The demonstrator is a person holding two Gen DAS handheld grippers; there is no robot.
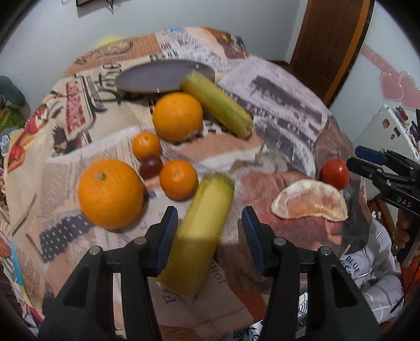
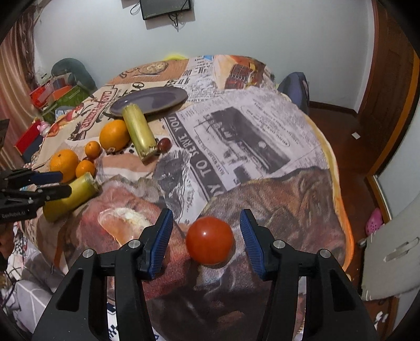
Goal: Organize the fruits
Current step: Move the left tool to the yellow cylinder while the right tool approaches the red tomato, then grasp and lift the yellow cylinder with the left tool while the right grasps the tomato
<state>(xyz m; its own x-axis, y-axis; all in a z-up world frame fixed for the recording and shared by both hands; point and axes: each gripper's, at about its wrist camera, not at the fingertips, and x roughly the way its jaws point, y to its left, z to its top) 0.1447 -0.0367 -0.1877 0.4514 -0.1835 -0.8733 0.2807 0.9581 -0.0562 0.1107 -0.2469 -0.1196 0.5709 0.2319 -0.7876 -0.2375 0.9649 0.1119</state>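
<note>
I straddle the near sugarcane piece (image 1: 199, 230) with my left gripper (image 1: 210, 237), seemingly not pinching yet; my right gripper (image 2: 207, 241) brackets the tomato (image 2: 210, 240) untouched, both bound for the plate (image 2: 149, 101) beyond.

Pale bluish walls (image 2: 262, 31) close in the room, a dark screen (image 2: 165, 8) mounted high with its cables dangling. Reddish wooden floor (image 2: 349, 123) runs to a brown wooden door (image 2: 388, 86) — pink heart stickers (image 1: 399, 88) nearby (on a glossy panel). Striped curtain (image 2: 15, 86) at the left, clutter below.
</note>
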